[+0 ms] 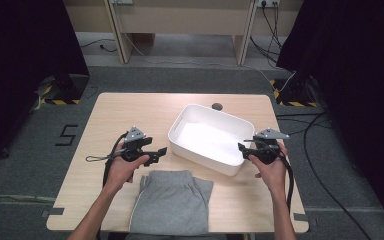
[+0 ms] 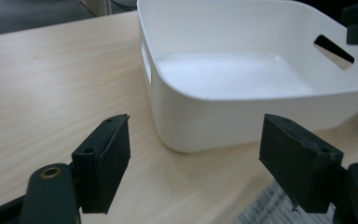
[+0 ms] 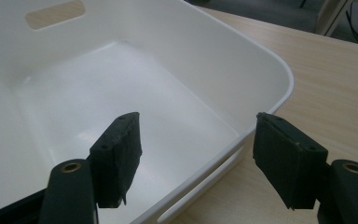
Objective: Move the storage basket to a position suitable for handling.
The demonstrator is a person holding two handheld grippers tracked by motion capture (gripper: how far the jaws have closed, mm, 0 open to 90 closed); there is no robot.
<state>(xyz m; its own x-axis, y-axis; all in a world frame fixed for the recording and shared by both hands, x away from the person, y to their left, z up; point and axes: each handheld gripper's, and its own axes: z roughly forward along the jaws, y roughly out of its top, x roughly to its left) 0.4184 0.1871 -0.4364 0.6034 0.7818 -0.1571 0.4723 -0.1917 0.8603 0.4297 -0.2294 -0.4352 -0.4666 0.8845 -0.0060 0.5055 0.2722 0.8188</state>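
Trousers [image 1: 172, 202] clear from high view; left gripper view perhaps grey corner.

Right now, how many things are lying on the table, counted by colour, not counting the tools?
White: 1, the plastic bin
Grey: 1, the folded sweatpants
Total: 2

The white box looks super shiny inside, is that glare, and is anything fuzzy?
High view: the white box floor glares bright, washing out detail. Left gripper view: the box is sharp, the near black pads slightly soft. Right gripper view: a soft sheen on the box floor, and the table blurs toward the far edge.
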